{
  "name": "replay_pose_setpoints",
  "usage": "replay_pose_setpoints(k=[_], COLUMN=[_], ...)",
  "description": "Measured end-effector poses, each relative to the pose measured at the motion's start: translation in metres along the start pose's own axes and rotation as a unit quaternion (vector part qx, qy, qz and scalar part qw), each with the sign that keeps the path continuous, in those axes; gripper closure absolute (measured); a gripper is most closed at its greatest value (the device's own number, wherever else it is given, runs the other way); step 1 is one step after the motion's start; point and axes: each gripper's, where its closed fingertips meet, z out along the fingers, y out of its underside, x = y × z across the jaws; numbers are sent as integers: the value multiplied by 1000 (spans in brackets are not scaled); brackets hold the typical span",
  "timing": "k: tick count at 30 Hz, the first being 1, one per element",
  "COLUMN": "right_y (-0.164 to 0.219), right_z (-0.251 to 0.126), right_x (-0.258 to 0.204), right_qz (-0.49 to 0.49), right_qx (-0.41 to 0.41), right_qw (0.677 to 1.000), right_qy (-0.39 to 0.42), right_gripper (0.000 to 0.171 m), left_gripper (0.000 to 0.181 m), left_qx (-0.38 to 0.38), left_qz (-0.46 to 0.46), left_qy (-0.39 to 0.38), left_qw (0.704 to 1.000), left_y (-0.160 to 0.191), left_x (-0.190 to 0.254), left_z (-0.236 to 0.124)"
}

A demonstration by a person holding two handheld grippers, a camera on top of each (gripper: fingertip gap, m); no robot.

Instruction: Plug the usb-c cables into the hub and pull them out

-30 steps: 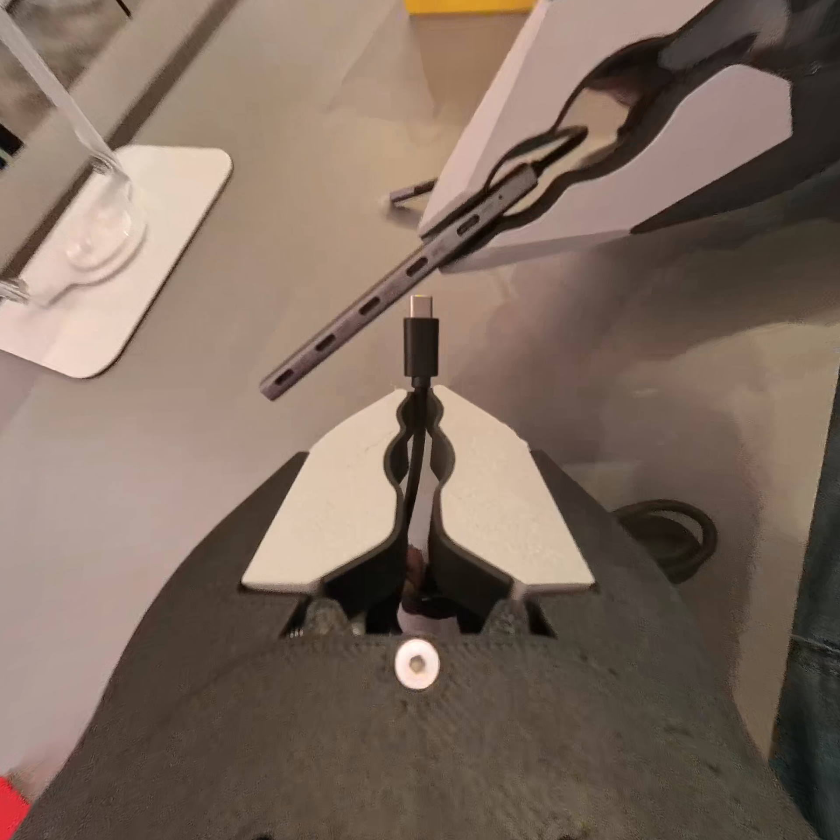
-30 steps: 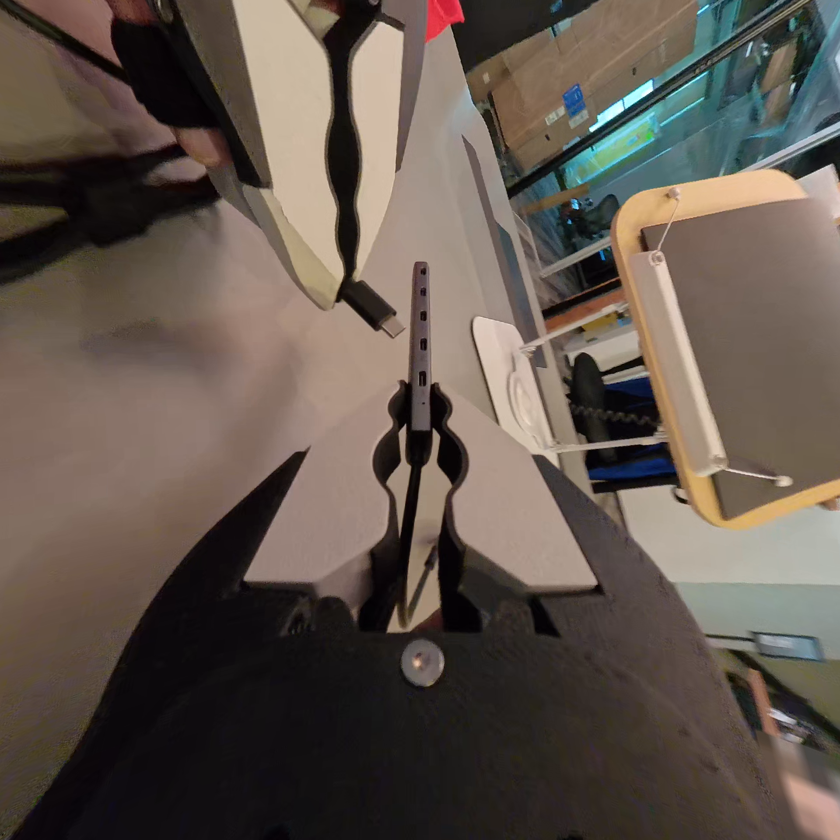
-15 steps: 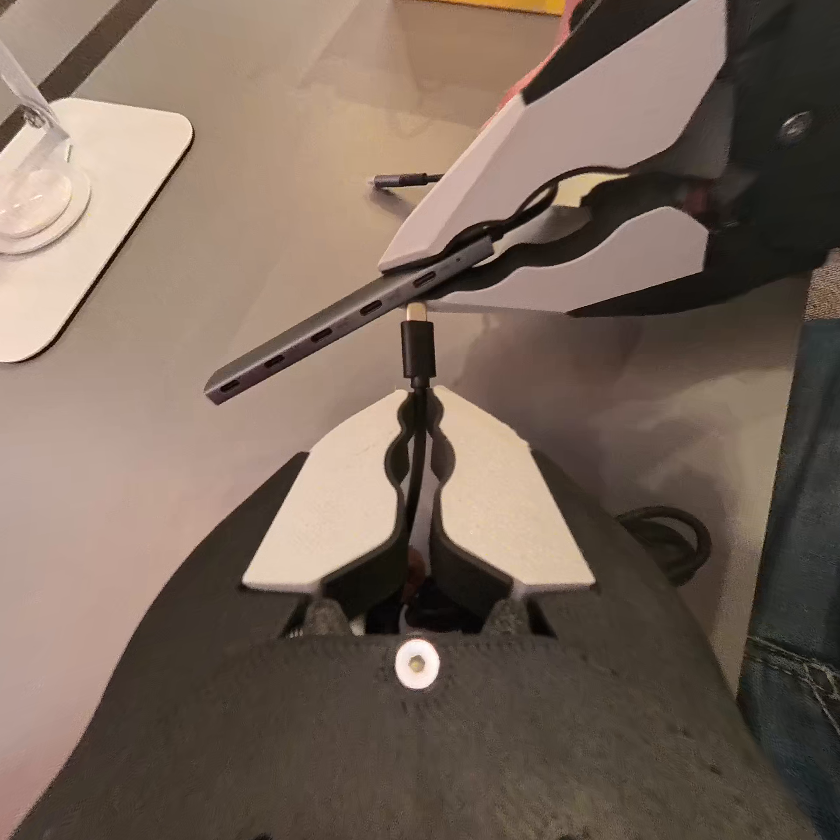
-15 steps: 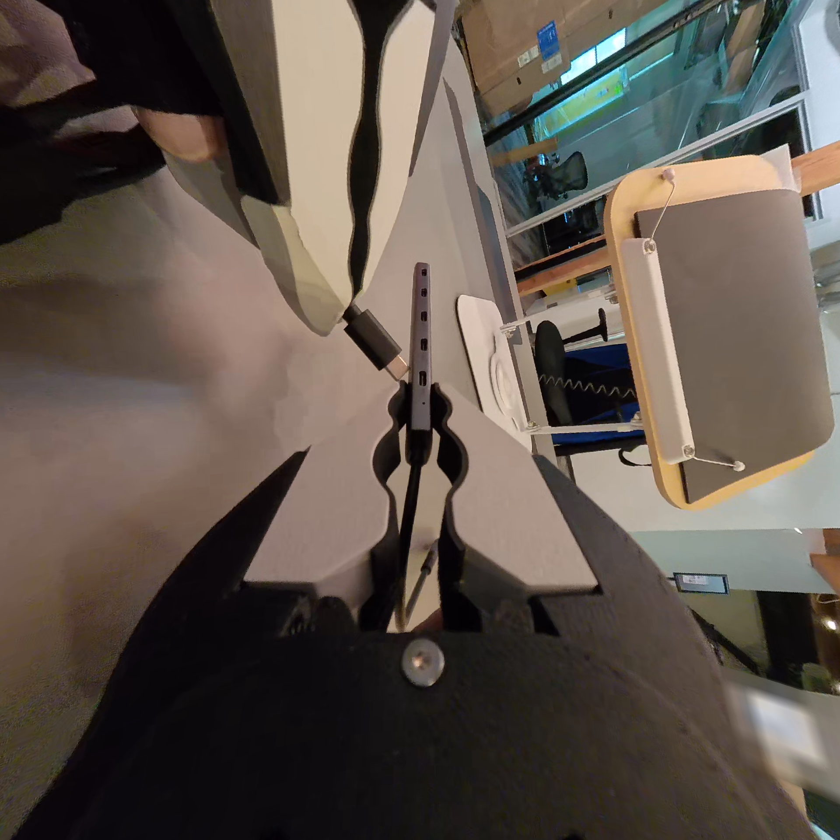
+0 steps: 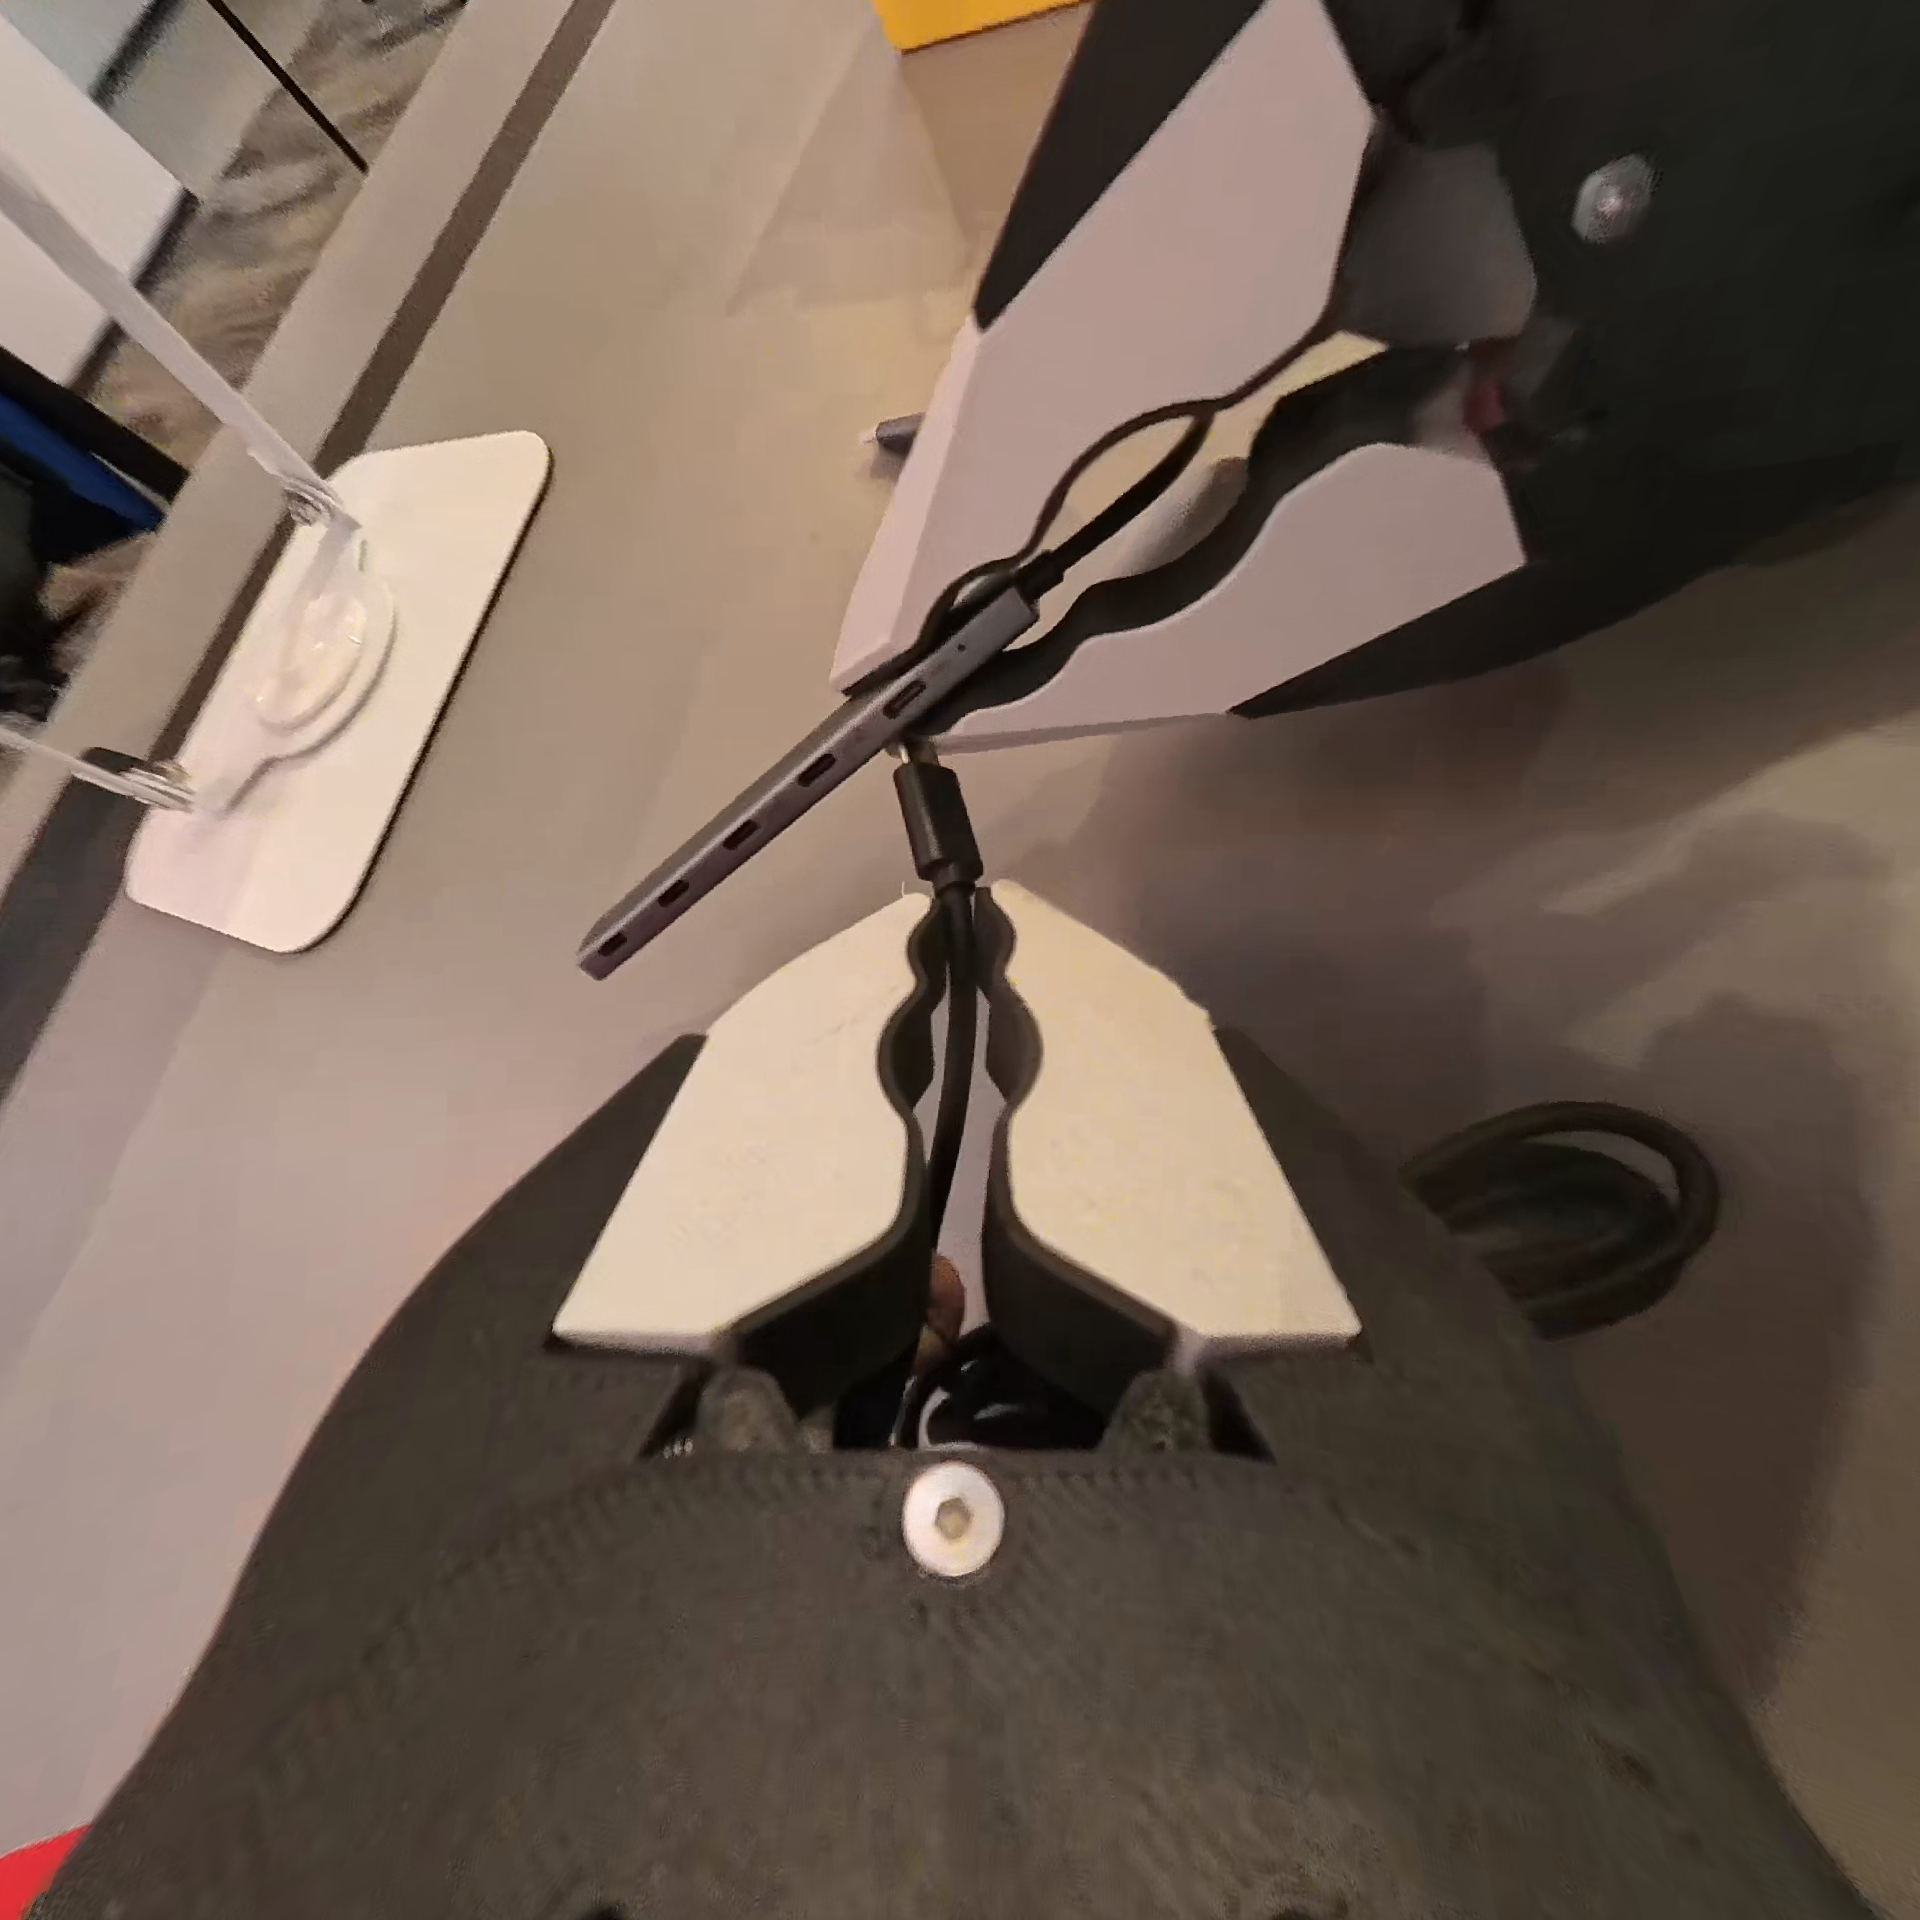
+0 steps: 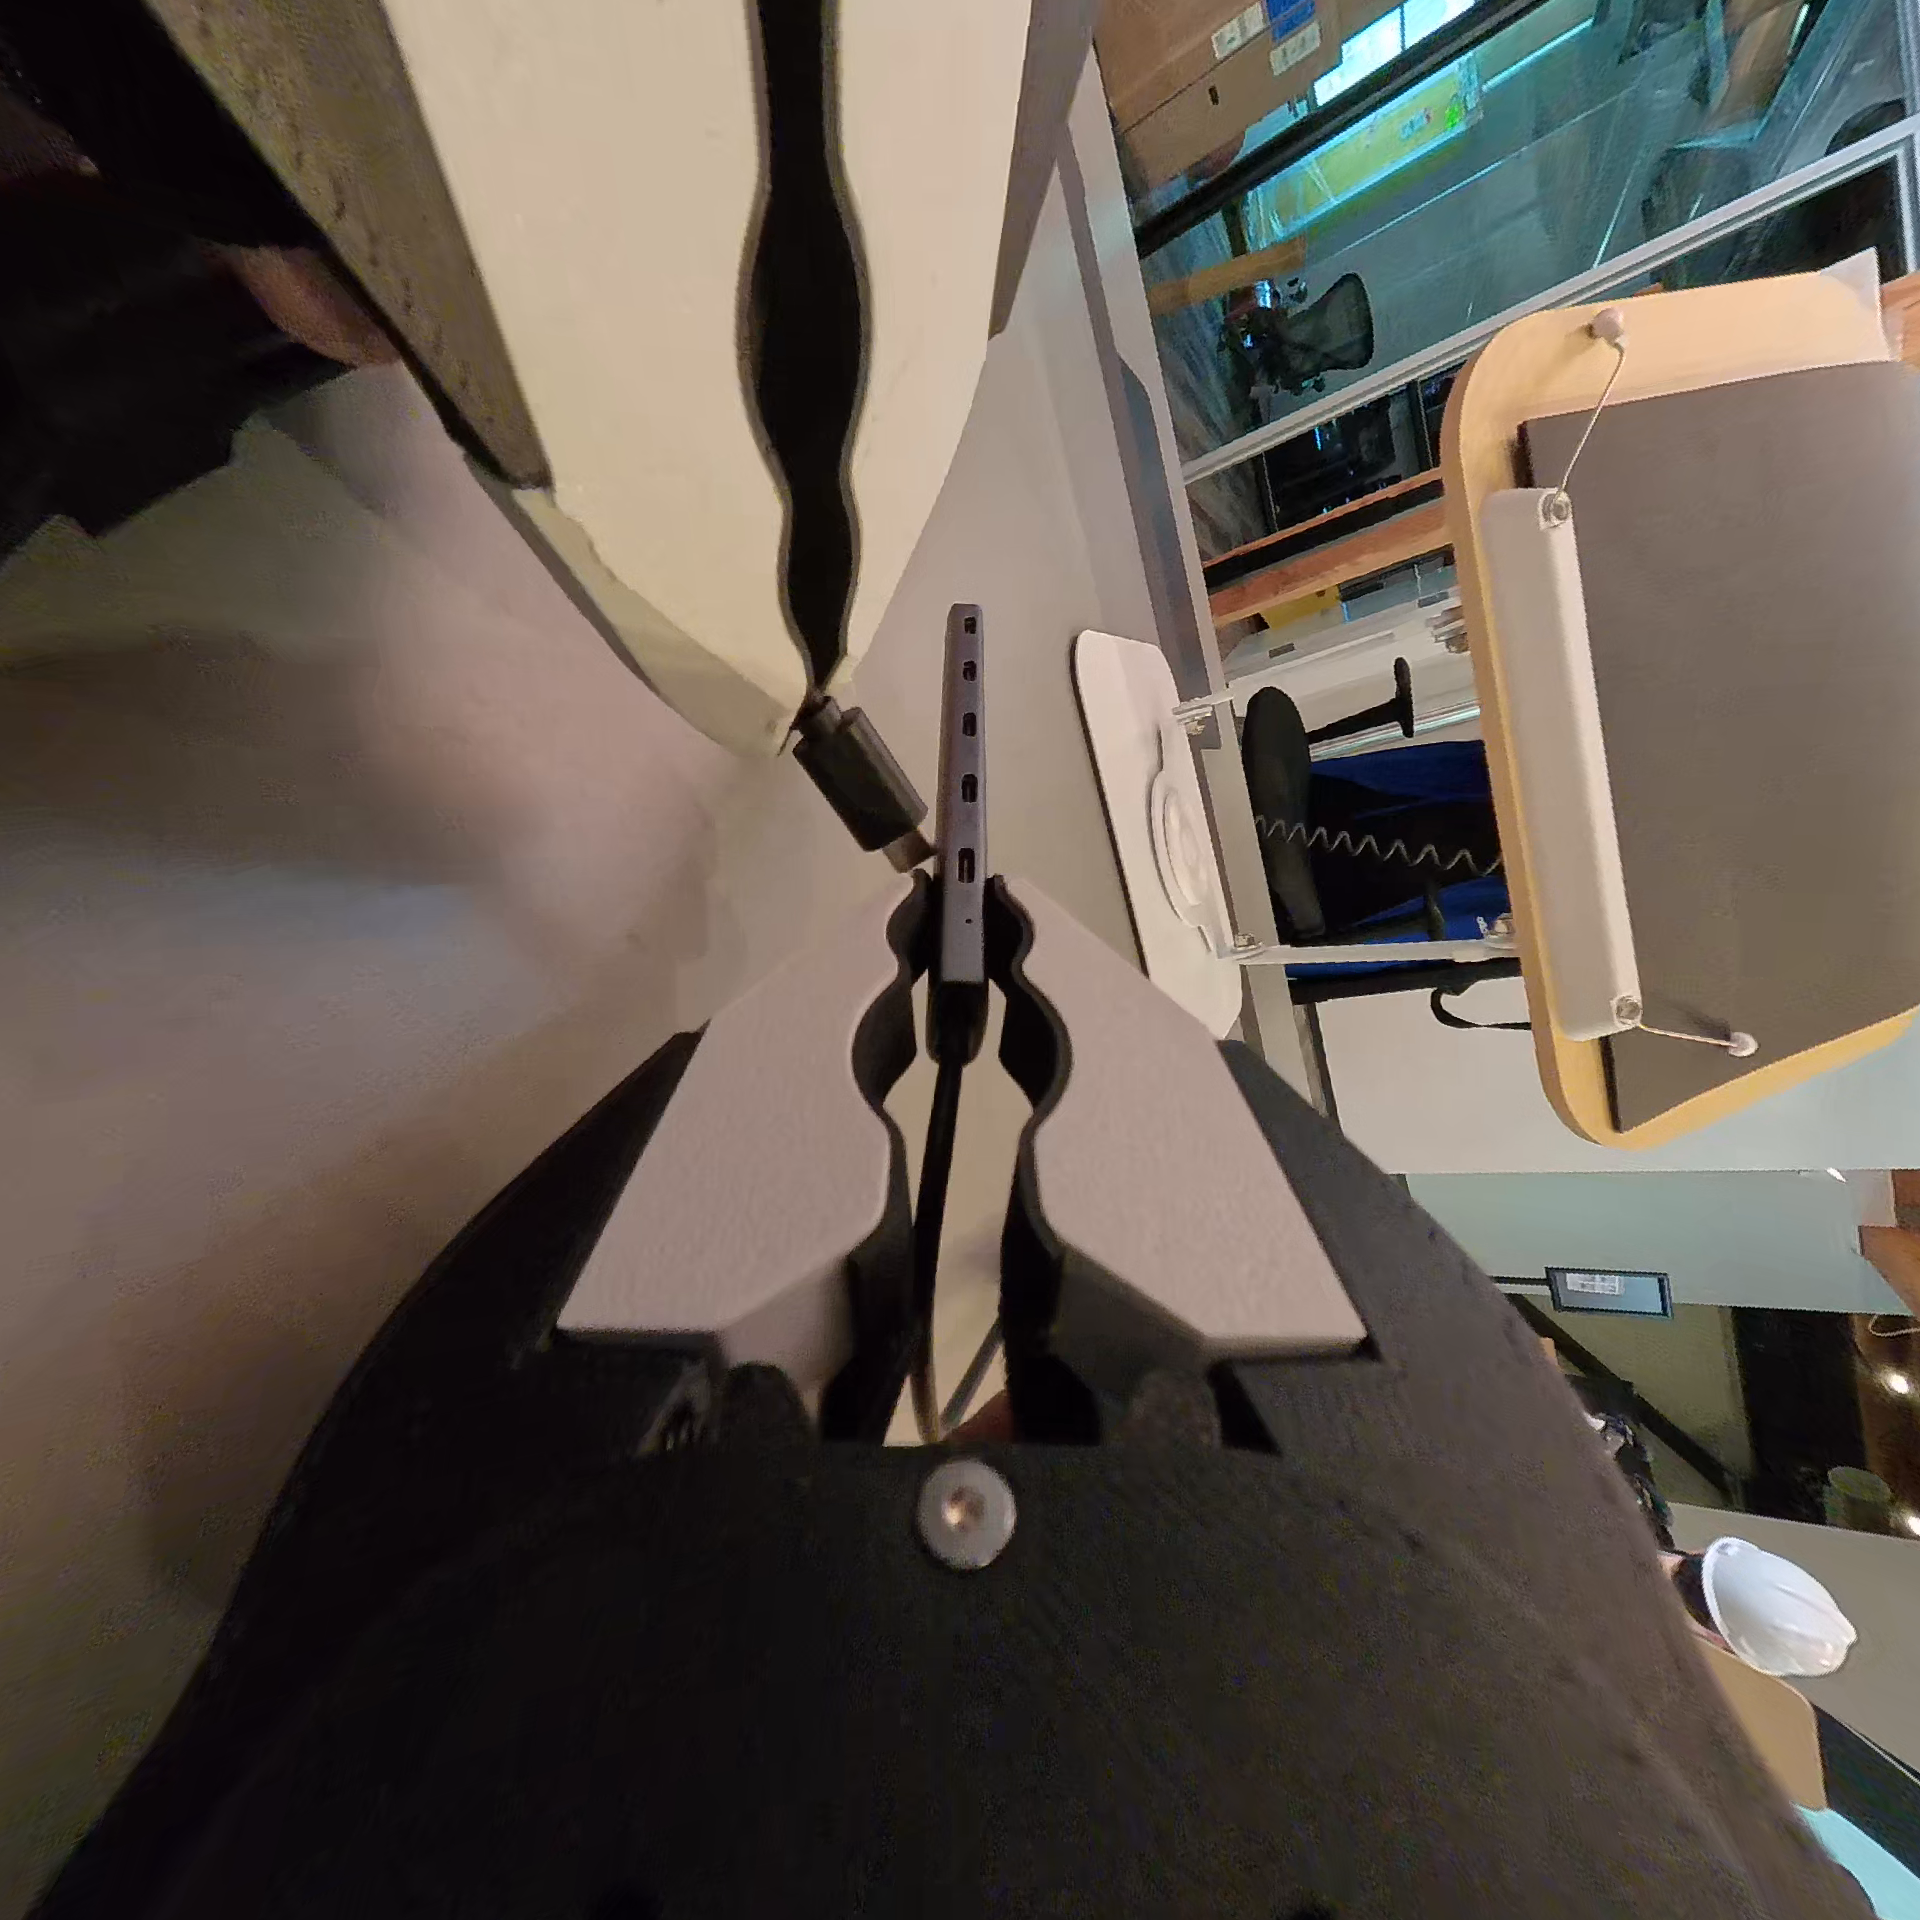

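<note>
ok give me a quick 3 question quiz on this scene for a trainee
1. True or false: the right gripper is shut on the slim grey metal hub.
2. What does the left gripper hold?
A. a pen
B. the black usb-c cable
C. nothing
3. Fill in: the white flat stand base rests on the grey ____.

Key: 1 true; 2 B; 3 table.

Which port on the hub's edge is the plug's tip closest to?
The port nearest the right gripper holding the hub; the plug tip sits there, the other four lie farther off.
</note>
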Motion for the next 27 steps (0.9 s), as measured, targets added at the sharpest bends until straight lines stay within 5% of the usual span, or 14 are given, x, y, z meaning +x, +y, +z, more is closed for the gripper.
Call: replay_pose_setpoints(k=[16,27], right_y=[5,-4], right_z=[7,9], right_x=[-8,-14], right_qz=[37,61], right_qx=[-2,18], right_qw=[999,997], right_qy=[-23,-35], right_gripper=[165,165], left_gripper=[176,176], left_qx=[-8,62], left_qz=[205,202], left_qy=[-107,-142], left_qw=[973,967], left_y=[3,-8], left_x=[-5,-5], left_z=[5,1])
